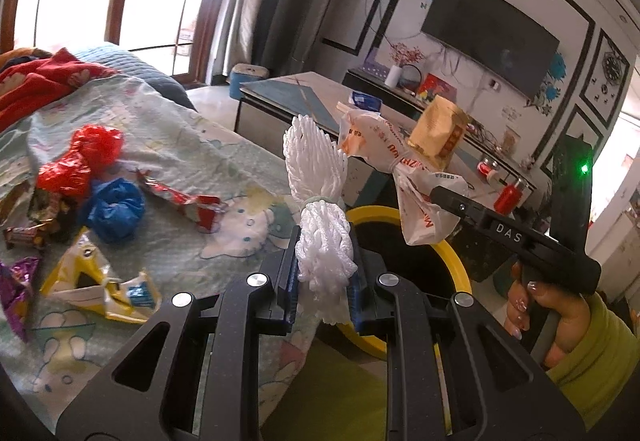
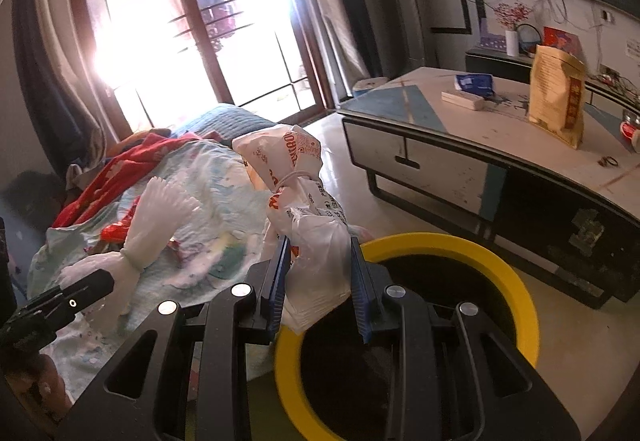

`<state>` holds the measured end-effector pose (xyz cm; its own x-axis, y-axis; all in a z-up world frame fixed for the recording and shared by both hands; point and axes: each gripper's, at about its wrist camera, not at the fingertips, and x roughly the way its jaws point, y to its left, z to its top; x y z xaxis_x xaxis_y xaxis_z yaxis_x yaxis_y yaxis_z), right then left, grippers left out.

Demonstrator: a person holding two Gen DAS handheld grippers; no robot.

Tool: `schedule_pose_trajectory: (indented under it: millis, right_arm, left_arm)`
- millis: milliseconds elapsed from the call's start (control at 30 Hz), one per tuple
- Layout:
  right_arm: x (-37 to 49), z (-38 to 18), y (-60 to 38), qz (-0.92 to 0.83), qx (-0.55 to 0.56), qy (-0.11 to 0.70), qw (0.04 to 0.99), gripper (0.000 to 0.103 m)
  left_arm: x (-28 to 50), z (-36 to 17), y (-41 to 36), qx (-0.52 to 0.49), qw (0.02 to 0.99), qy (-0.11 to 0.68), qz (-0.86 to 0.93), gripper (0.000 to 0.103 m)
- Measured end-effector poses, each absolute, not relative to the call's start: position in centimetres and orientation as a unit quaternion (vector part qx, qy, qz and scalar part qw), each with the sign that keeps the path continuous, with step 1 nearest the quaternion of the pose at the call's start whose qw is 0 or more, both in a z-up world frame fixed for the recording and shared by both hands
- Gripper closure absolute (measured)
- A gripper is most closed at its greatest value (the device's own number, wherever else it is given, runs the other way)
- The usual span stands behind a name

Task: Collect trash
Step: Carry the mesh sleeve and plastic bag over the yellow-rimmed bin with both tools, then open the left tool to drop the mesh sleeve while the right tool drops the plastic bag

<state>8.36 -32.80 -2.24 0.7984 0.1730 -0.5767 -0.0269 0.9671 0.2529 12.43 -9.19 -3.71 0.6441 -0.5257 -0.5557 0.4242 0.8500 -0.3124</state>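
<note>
A: What is the biggest thing in view?

B: The bed (image 1: 168, 145), under a pale cartoon-print sheet, with a red blanket (image 1: 40, 81) bunched toward its far end. Beside the bed's near edge, on the floor, stands the yellow-rimmed bin (image 2: 516, 281) with a dark inside. Past the bin is the low cabinet (image 2: 460, 169), and a gold pouch (image 2: 556, 93) stands upright near its right end.

A: And the trash?

B: Loose pieces lie on the sheet toward the bed's left side: a red plastic bag (image 1: 80, 157), a blue plastic bag (image 1: 114, 209) just beside it, a red wrapper (image 1: 188, 201) nearer the bed's edge, and a yellow wrapper (image 1: 100, 285) closest to the camera.

A: What does the left gripper (image 1: 325, 281) hold?

B: Its blue pads are pinched on the lower part of a white foam net (image 1: 316, 177), which stands upright above the bed's near edge, tied at its middle with a band.

A: And the right gripper (image 2: 320, 281)?

B: It is clamped on the bottom of a white printed plastic bag (image 2: 296, 177), knotted at its waist, held over the bin's near rim. The right hand (image 1: 548, 317), in a green sleeve, grips the handle.
</note>
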Motion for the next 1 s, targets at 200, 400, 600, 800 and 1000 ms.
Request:
schedule_pose_trajectory:
  millis: [200,400,600,800,1000]
  right_arm:
    - [7.8,-3.2,-34.7,0.033,0.122,0.324,0.938,0.076]
    - [7.4,-4.1,-36.4,0.014,0.128,0.336,0.933,0.076]
    - [6.9,-5.3,-38.0,-0.007,0.137,0.354,0.925,0.076]
    - [6.2,-6.5,-39.3,-0.022,0.15,0.376,0.914,0.074]
    - [5.7,-7.2,-40.6,-0.029,0.176,0.379,0.908,0.063]
  left_arm:
    - [12.8,-4.6,-11.3,-0.064,0.895,0.343,-0.277,0.089]
    - [13.1,-5.6,-13.3,-0.051,0.886,0.356,-0.294,0.089]
    - [13.4,-7.0,-15.3,-0.035,0.873,0.377,-0.308,0.089]
    - [13.5,-8.4,-17.6,-0.014,0.859,0.396,-0.323,0.089]
    - [13.7,-9.1,-19.6,0.002,0.85,0.406,-0.336,0.073]
